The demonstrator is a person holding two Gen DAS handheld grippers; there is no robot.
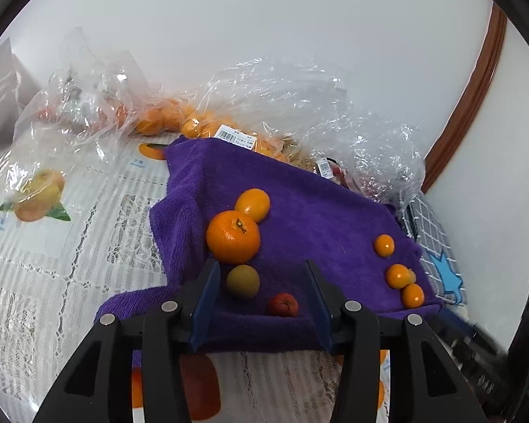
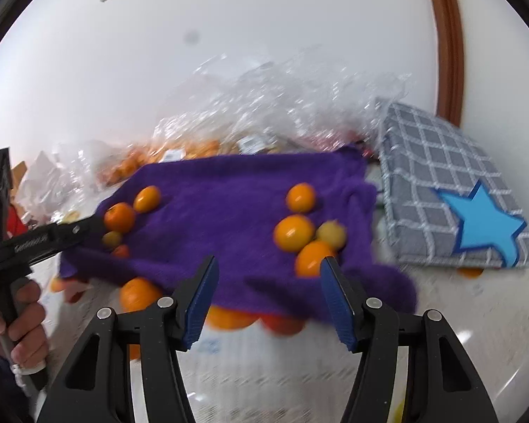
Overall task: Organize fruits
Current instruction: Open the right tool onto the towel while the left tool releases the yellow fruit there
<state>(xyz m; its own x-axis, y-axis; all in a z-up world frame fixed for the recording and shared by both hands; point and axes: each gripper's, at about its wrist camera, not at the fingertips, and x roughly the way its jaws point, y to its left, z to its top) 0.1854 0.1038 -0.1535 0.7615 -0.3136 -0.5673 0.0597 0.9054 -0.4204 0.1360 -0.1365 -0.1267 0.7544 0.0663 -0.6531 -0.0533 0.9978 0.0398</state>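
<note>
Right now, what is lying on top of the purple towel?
Two groups of fruit lie on the purple towel: a big mandarin with three smaller fruits, and four small ones opposite. What the towel covers is hidden.

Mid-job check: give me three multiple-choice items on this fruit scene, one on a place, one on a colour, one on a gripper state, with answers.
1. Where does the small red fruit lie?
A. on the purple terry towel
B. in a clear bag
C. on the grey checked cushion

2. What colour is the star on the grey checked cushion?
A. red
B. blue
C. yellow

3. How is the left gripper?
A. shut on the big orange mandarin
B. open, holding nothing
C. out of view

Answers: 1 A, it rests on the towel's near edge; 2 B, a blue star shows in the right wrist view; 3 B, the pads stand apart, touching no fruit.
</note>
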